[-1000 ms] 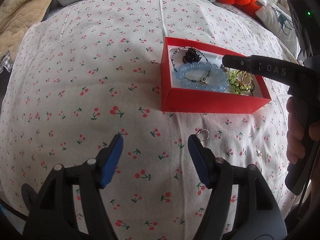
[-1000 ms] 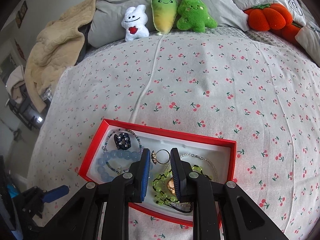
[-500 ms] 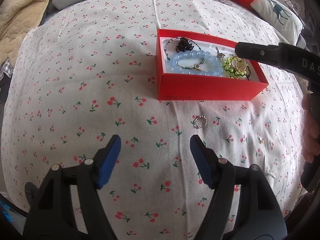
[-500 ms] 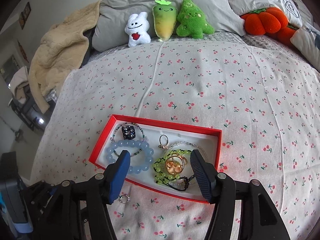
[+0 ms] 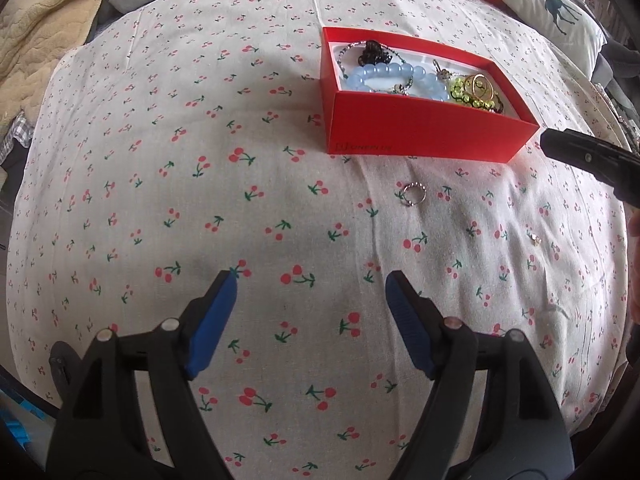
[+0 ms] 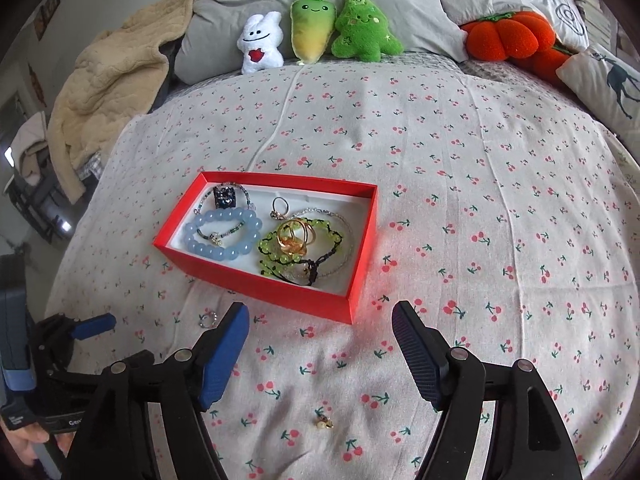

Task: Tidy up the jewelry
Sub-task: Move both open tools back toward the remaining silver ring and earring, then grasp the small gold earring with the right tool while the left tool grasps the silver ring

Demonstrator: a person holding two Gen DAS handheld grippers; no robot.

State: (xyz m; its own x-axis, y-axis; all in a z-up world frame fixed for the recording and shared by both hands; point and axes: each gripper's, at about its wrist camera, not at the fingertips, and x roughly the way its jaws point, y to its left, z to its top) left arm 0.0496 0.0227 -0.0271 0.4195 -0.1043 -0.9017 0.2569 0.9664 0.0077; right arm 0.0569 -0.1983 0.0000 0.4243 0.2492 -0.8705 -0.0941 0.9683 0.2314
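A red jewelry box [image 6: 280, 292] [image 5: 420, 132] sits on the cherry-print bedspread. It holds a blue bead bracelet [image 6: 222, 236], a green bead bracelet [image 6: 280, 250], gold rings [image 6: 296, 234], a small silver ring [image 6: 280, 204] and a dark charm [image 6: 224, 196]. A silver ring [image 5: 413, 194] [image 6: 208, 320] lies on the cloth just in front of the box. A tiny gold stud [image 6: 323, 423] [image 5: 535, 240] lies nearer me. My right gripper [image 6: 320, 344] is open and empty, pulled back before the box. My left gripper [image 5: 310, 312] is open and empty, short of the silver ring.
Plush toys [image 6: 312, 32] and grey pillows [image 6: 240, 12] line the bed's far edge. An orange pumpkin cushion [image 6: 504, 36] lies at the far right, a beige blanket [image 6: 108, 88] at the far left. The other gripper's tip [image 5: 580, 156] shows at the right of the left wrist view.
My right gripper opened over the box, left a small silver ring inside, and drew back toward me. My left gripper stayed open and shifted slightly back.
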